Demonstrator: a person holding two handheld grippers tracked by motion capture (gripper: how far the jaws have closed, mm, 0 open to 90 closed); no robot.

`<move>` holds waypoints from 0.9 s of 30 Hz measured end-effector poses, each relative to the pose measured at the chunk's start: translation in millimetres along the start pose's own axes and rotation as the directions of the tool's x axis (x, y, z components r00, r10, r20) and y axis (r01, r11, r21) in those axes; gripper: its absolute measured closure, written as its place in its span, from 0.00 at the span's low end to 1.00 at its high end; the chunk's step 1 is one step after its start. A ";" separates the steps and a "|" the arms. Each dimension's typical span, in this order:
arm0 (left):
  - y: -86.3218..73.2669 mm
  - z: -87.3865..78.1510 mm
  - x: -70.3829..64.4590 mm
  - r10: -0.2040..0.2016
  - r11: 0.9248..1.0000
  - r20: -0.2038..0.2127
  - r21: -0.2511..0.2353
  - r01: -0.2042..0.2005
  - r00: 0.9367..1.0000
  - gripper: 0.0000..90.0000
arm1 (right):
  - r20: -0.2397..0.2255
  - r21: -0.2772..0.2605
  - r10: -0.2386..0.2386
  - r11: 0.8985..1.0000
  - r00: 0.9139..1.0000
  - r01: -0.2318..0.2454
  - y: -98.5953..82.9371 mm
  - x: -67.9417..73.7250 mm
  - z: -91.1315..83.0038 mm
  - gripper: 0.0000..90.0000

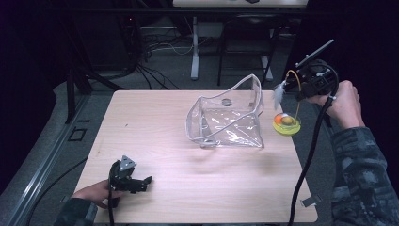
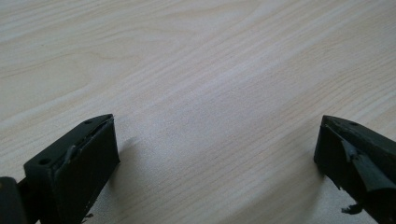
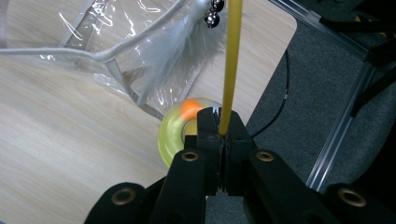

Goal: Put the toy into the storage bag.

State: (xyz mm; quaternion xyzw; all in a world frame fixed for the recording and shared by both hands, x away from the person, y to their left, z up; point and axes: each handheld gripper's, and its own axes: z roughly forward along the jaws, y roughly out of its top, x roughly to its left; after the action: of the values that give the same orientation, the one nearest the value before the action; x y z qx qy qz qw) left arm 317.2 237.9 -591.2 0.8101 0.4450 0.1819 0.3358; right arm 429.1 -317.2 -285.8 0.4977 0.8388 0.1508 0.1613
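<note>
A clear plastic bag (image 1: pixel 226 117) with white piping stands open on the wooden table (image 1: pixel 141 122), right of centre. My right gripper (image 1: pixel 300 90) is shut on the thin yellow wand (image 3: pixel 231 60) of a cat toy. The toy's yellow-green ring base (image 1: pixel 287 125) with an orange ball (image 3: pixel 190 108) hangs at the table's right edge, just right of the bag (image 3: pixel 116 42). A white feather (image 3: pixel 177 51) and small bells (image 3: pixel 214 11) dangle from the wand's top. My left gripper (image 1: pixel 143 182) rests low at the near left, open, with bare wood between its fingers (image 2: pixel 79 158).
The table's right edge and rounded far corner lie beside the toy, with grey floor, a metal rail and cables (image 3: pixel 275 112) beyond. Table legs and chair frames (image 1: pixel 195 47) stand behind the table. Open wood stretches between the left gripper and the bag.
</note>
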 end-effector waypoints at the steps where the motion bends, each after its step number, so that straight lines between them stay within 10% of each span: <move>1: 0.0 0.0 0.0 0.000 1.000 0.000 0.000 0.000 1.000 0.00 | 0.003 -0.004 0.001 1.000 1.000 -0.001 1.3 -1.2 -0.8 0.99; 27: 0.0 0.0 0.1 0.002 1.000 0.000 0.000 -0.002 1.000 0.00 | -0.016 -0.063 0.055 0.996 0.998 -0.056 20.3 -15.3 -17.8 0.99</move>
State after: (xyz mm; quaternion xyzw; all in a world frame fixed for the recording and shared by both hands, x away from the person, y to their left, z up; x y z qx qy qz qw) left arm 317.3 238.0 -591.2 0.8105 0.4442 0.1822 0.3355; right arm 444.5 -322.9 -259.5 0.5144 0.8205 0.1852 0.1669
